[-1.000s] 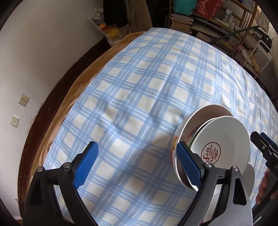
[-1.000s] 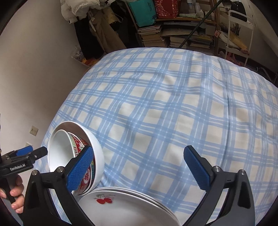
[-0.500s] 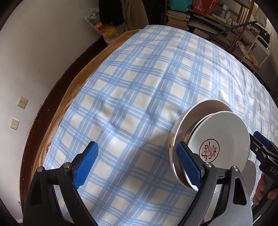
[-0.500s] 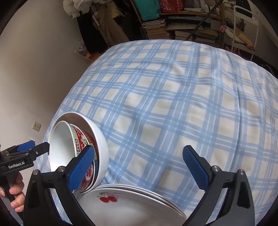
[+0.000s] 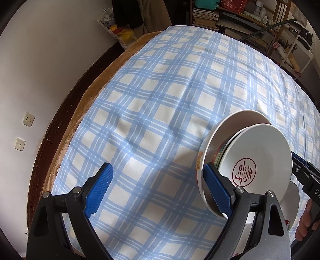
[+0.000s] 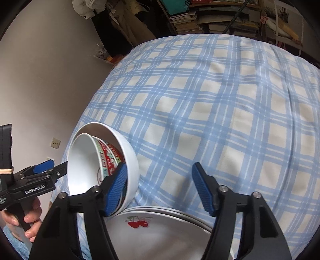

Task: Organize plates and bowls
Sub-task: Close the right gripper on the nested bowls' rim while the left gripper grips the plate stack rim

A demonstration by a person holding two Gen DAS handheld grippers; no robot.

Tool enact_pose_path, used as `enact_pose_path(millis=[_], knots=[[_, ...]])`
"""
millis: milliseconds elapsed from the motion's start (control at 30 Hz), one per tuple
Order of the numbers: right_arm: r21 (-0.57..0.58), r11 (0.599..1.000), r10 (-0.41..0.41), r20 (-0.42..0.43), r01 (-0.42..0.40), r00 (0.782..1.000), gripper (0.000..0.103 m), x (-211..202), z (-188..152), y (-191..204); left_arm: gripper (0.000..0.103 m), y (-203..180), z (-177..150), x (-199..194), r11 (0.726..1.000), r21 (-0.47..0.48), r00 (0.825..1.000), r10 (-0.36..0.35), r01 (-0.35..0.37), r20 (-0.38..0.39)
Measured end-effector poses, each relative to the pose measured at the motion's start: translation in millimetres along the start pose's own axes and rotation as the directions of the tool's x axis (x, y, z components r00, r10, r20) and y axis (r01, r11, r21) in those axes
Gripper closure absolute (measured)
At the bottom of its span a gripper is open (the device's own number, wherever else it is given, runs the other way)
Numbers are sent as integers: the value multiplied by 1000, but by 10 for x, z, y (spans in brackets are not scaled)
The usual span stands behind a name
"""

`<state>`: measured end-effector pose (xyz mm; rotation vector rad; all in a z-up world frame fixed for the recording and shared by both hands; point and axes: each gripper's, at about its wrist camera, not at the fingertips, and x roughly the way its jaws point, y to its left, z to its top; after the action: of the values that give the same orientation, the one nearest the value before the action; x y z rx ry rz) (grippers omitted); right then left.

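Observation:
A stack of nested bowls [image 6: 131, 160] lies tipped on its side: a white outer bowl, a red-and-green patterned one, and a white inner bowl with a red seal mark [image 5: 245, 173]. It rests beside a stack of cherry-print plates [image 6: 160, 236]. My right gripper [image 6: 160, 176] is closing; its left finger [image 6: 116, 190] is at the bowls' rim, and the right finger stands clear over the cloth. My left gripper [image 5: 158, 180] is open over bare cloth, its right finger [image 5: 218, 192] at the bowls' mouth. The left gripper [image 6: 52, 168] also shows beside the bowls.
A blue-and-white checked cloth [image 5: 160, 100] covers the table, with a brown underlay [image 5: 84, 104] along its left edge by a white wall. Cluttered bookshelves [image 6: 200, 18] and a metal rack stand beyond the far edge. A hand [image 6: 26, 218] grips the left tool.
The right gripper's jaws have narrowed a good deal, and its left finger now sits at the bowls' rim. The left gripper has stayed put, and the bowls remain tipped.

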<state>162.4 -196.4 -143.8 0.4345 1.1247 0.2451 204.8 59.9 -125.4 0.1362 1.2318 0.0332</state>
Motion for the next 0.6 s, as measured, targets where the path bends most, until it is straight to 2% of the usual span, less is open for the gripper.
enact_pose_path(millis=[133,300,533,600], knots=[[-18,1000,23,-16,-24,1000,61,14,-9,87,13,3,4,-9,1000,3,1000,1,-1,6],[-31,999,16,-21,-16,1000,73,72,-27,172,13,14,12,5,1000,-2,1000,9,-9,0],[-15,1000,7,-17,-7,1000,76,108,-46,179,13,27,25,47,1000,1,1000,-9,9,4],[-10,1000,6,-16,-6,1000,76,108,-51,173,18,46,32,76,999,-10,999,-37,37,-5]])
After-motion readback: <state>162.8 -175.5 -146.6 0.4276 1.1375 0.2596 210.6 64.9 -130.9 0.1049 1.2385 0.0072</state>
